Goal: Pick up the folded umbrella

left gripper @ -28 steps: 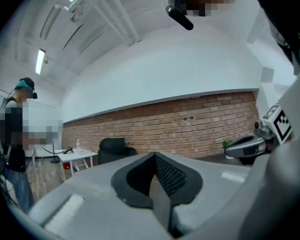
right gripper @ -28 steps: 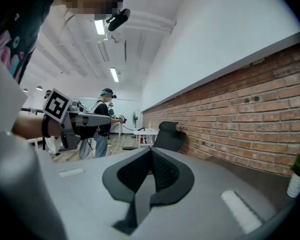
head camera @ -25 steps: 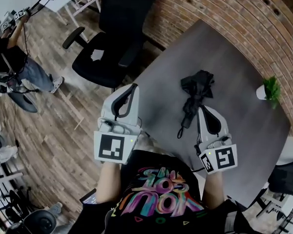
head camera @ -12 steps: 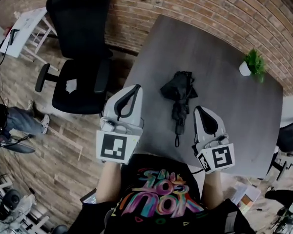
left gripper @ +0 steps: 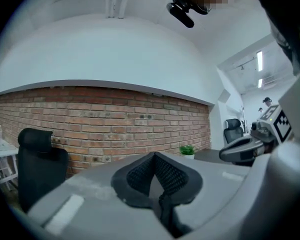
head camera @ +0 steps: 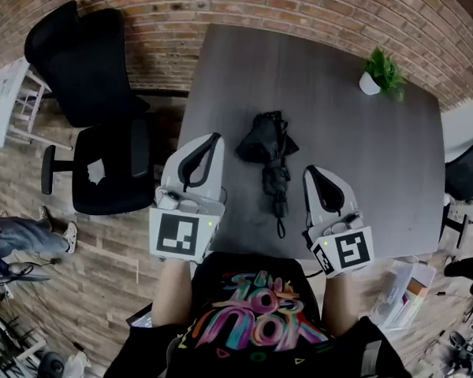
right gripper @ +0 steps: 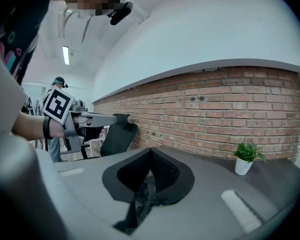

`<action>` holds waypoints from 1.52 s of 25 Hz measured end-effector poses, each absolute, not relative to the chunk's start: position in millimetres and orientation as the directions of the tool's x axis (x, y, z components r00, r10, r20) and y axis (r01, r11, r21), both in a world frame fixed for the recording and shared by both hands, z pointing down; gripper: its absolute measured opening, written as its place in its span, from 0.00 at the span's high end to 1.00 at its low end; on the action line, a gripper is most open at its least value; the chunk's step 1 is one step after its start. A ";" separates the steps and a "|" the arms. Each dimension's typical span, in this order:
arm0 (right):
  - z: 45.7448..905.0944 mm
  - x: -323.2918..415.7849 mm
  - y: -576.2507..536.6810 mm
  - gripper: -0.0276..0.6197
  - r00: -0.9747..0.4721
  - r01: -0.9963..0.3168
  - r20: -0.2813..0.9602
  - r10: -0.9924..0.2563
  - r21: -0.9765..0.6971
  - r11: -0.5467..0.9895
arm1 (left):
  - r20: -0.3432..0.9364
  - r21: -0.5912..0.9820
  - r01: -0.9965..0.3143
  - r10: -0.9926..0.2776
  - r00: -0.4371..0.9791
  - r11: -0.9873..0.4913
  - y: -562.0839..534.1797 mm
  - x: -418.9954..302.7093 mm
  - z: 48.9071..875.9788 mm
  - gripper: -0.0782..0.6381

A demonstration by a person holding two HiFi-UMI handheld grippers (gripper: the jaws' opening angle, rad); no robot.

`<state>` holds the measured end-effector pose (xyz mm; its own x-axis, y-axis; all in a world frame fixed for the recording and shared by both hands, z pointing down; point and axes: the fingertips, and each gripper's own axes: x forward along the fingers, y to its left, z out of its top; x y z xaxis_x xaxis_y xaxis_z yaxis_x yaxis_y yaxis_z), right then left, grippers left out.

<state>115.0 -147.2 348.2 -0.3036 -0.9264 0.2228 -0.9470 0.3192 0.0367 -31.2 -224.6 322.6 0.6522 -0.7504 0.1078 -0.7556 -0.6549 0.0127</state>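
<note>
The folded black umbrella [head camera: 270, 154] lies on the dark grey table [head camera: 355, 156], its bunched canopy towards the wall and its wrist strap towards me. Both grippers hover over the table's near edge with the umbrella between them, neither touching it. My left gripper [head camera: 214, 138] is to its left, shut and empty; its pads meet at the tip in the left gripper view [left gripper: 154, 157]. My right gripper [head camera: 308, 170] is to its right, also shut and empty [right gripper: 151, 152]. Crinkled black umbrella fabric [right gripper: 140, 204] shows below the right jaws.
A small potted plant [head camera: 381, 71] stands at the table's far right corner. A black office chair [head camera: 94, 124] is left of the table, on the wood floor. A brick wall [head camera: 244, 2] runs behind the table. Another black chair [head camera: 465, 172] is at the right edge.
The head view has swung round, so the table now sits square in front. Both grippers have turned with it and now flank the umbrella. Their jaws look unchanged.
</note>
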 end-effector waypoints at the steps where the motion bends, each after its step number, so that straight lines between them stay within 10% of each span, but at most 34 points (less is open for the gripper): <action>1: 348.4 116.5 -146.9 0.96 -0.296 -0.950 0.221 -0.929 0.036 0.311 | 0.108 0.010 -0.750 -0.745 0.659 -0.662 -225.9 -28.9 322.8 0.89; 27: 395.2 122.1 -151.7 0.95 -0.312 -0.946 0.332 -0.890 -0.019 0.324 | 0.133 0.027 -0.729 -0.721 0.680 -0.683 -212.6 -0.5 336.8 0.89; 38: 453.4 113.7 -163.9 0.77 -0.325 -0.940 0.443 -0.836 -0.059 0.335 | 0.180 0.044 -0.741 -0.725 0.665 -0.670 -209.7 -6.2 356.5 0.89</action>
<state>113.7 -163.9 453.4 -0.3254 -0.8356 0.4425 -0.9404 0.3347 -0.0595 -6.2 -209.7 356.5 0.6652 -0.7247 0.1801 -0.7414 -0.6696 0.0442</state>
